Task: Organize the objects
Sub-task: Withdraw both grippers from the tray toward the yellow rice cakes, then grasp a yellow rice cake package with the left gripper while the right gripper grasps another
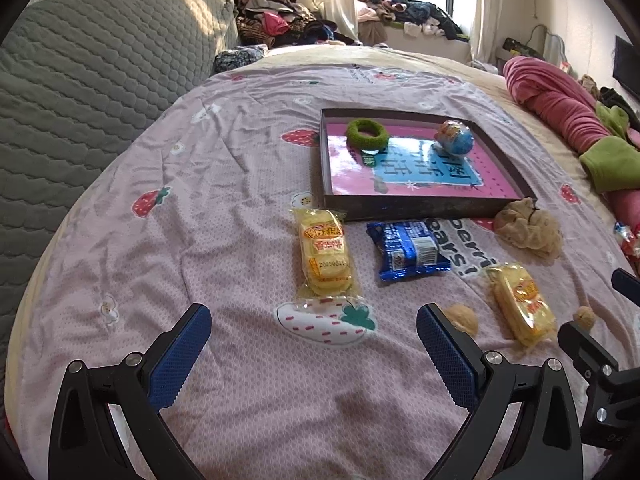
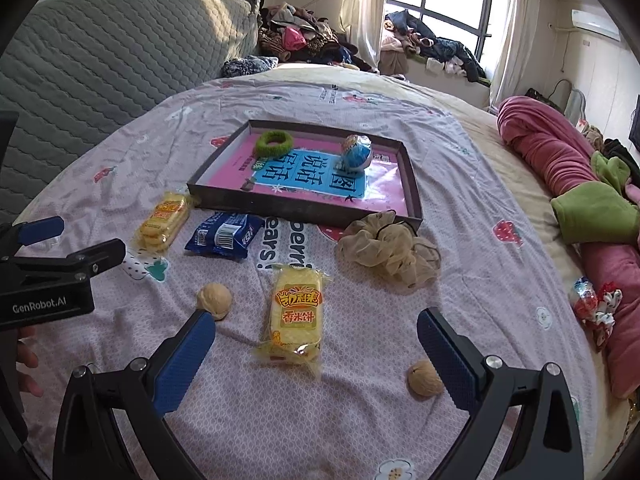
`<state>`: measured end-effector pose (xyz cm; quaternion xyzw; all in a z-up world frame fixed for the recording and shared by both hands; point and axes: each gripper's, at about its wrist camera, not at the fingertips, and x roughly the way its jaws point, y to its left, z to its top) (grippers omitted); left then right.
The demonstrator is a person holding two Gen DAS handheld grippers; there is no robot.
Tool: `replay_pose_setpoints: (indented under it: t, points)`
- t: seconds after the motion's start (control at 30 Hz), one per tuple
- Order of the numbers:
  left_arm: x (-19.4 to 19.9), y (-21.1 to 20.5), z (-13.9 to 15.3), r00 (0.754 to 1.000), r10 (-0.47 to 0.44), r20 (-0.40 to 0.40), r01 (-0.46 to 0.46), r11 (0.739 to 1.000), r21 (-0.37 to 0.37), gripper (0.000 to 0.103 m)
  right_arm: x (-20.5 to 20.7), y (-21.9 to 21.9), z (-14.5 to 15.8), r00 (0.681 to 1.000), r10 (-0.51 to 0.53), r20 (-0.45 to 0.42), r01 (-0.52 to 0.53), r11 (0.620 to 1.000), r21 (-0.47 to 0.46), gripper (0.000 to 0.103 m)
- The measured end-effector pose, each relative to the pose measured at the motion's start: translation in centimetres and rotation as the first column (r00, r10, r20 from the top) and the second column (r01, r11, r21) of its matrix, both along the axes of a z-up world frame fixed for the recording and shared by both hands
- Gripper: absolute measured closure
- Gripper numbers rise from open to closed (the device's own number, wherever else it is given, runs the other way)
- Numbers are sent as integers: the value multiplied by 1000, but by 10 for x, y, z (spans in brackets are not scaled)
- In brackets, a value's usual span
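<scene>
A dark shallow box [image 1: 404, 208] [image 2: 304, 210] with a pink and blue bottom lies on the bed, holding a green hair ring [image 1: 367, 132] [image 2: 274, 143] and a blue ball toy [image 1: 456, 139] [image 2: 357, 151]. In front of it lie two yellow rice-cracker packs [image 1: 325, 258] [image 2: 295, 316], a blue snack pack [image 1: 408, 249] [image 2: 222, 236], a beige scrunchie [image 1: 528, 226] [image 2: 390, 250] and two walnuts [image 2: 215, 300] [image 2: 425, 378]. My left gripper [image 1: 314, 320] is open and empty above the sheet. My right gripper [image 2: 316, 328] is open, its fingers either side of a yellow pack.
A grey quilted headboard [image 1: 92, 64] rises on the left. A rolled pink and green blanket [image 2: 576, 184] lies along the right edge, with wrapped candies [image 2: 594, 304] beside it. Piled clothes [image 1: 276, 20] sit behind the bed by the window.
</scene>
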<state>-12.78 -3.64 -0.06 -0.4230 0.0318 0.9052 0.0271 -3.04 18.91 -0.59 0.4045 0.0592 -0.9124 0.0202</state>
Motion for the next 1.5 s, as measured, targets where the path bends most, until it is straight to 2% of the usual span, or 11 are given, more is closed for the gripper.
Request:
replay_pose_setpoints:
  t: [0.37, 0.67, 1.1, 1.23, 1.37, 1.5]
  points:
    - [-36, -1, -20, 999, 11, 35, -12, 1000, 10, 1, -29, 2, -16, 1000, -11, 25, 11, 1000, 4, 1]
    - [-64, -2, -37, 997, 22, 68, -24, 999, 27, 1, -52, 1, -41, 996, -22, 84, 22, 1000, 6, 1]
    - [-94, -4, -54, 995, 50, 81, -52, 999, 11, 1, -71, 1, -63, 989, -23, 143, 26, 1000, -15, 2]
    - [-102, -7, -58, 993, 72, 93, -71, 997, -17, 1, -71, -5, -66, 989, -5, 146, 8, 1000, -18, 10]
    - [-103, -6, -61, 993, 65, 98, -64, 998, -15, 1, -71, -7, -70, 988, -7, 153, 9, 1000, -14, 25]
    - [-101, -1, -63, 994, 46, 96, -44, 999, -23, 6, -70, -10, -72, 989, 0, 150, 2, 1000, -8, 28]
